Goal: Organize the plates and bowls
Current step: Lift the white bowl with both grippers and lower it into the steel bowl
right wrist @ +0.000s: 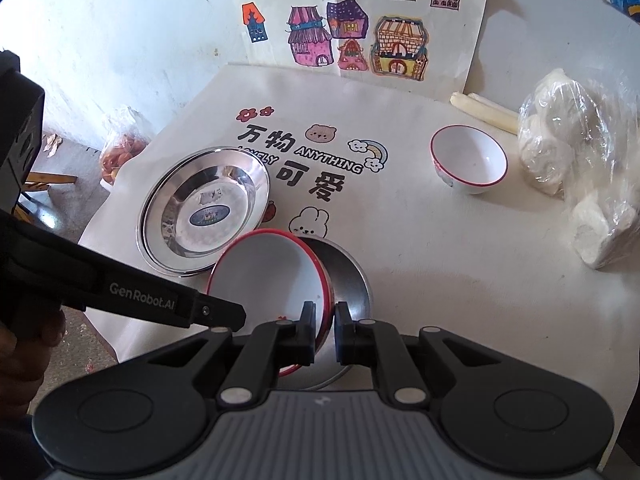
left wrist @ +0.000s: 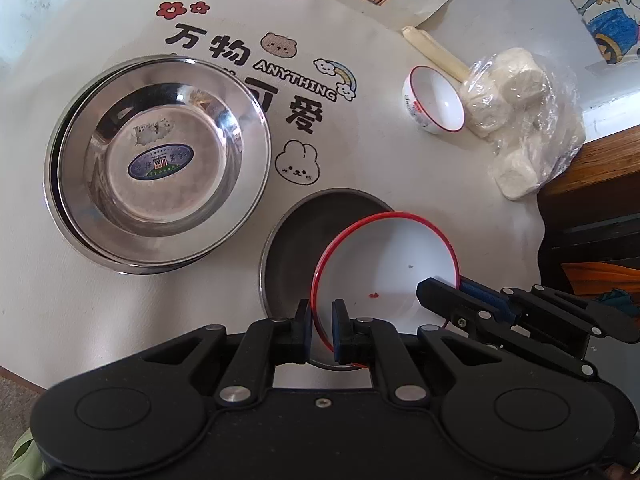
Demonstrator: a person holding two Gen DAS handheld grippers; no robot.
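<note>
A white red-rimmed bowl (left wrist: 384, 268) is held tilted over a small steel plate (left wrist: 296, 248) near the table's front. My left gripper (left wrist: 321, 320) is shut on the bowl's near rim. My right gripper (right wrist: 324, 322) is shut on the opposite rim of the same bowl (right wrist: 268, 276), with the steel plate (right wrist: 348, 280) under it. Each gripper shows in the other's view. A stack of larger steel plates (left wrist: 160, 160) sits to the left, also in the right wrist view (right wrist: 204, 216). A second red-rimmed bowl (left wrist: 434, 98) stands at the back right, seen again in the right wrist view (right wrist: 468, 160).
A plastic bag of white buns (left wrist: 520, 116) lies at the right edge beside a pale roll (left wrist: 432, 52). Drawings of houses (right wrist: 348, 20) lean on the wall behind. The printed tablecloth (left wrist: 360, 152) ends at a wooden edge on the right. A bag (right wrist: 124, 148) lies on the floor at left.
</note>
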